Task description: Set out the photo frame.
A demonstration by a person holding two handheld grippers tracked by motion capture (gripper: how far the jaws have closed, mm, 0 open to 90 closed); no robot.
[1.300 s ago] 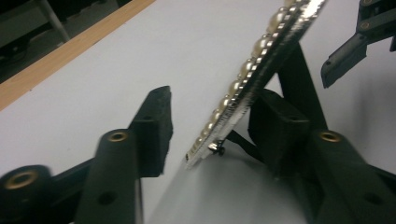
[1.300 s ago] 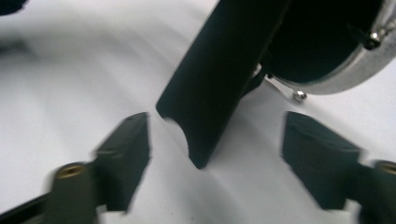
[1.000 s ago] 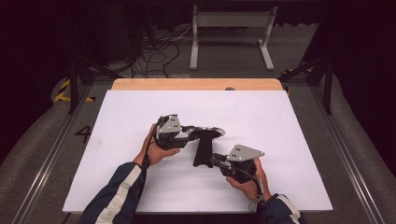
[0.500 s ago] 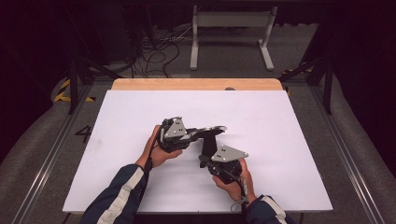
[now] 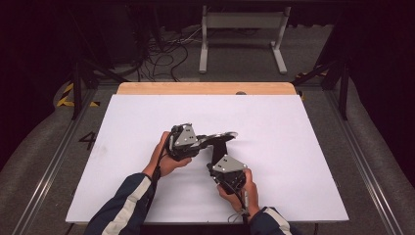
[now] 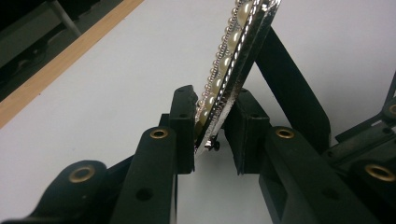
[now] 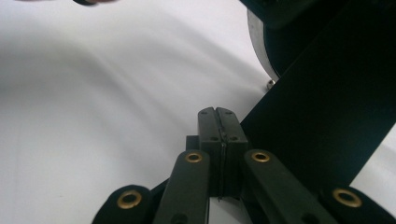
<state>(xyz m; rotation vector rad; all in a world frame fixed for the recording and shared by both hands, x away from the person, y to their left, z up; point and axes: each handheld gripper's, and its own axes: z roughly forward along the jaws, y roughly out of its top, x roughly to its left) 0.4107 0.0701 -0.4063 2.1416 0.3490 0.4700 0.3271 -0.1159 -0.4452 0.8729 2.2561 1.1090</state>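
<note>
- While the left gripper [image 6: 215, 126] sits just left of centre on the white table sheet [image 5: 303, 156], its jaws have just been closing, and they are now narrow, with the pearl-edged frame [image 6: 238, 51] between them. Both pads touch the frame's lower edge.
- Left hand [image 5: 164, 159]: wrapped round the gripper body, in a dark sleeve with a white stripe.
- Frame: thin and flat, held off the sheet, running from the jaws toward 3 o'clock in the high view.
  - One face is rimmed with a row of glossy oval pearls and small metal beads.
  - The edge has a bright, silvery, rough texture.
  - A small screw or pin sits at the bottom corner.
- Black stand leg [image 6: 289, 88]: a flat matte strip hinged off the frame's back, angled down toward the sheet.
- Right gripper [image 7: 217, 116]: at 5 o'clock from the frame, with its pads pressed flat together and nothing visible between them. The leg is just beside the pads, at their 3 o'clock in the right gripper view.
- Sheet: smooth, matte and white, with a bare wood strip [image 5: 195, 88] along the 12 o'clock edge.
</note>
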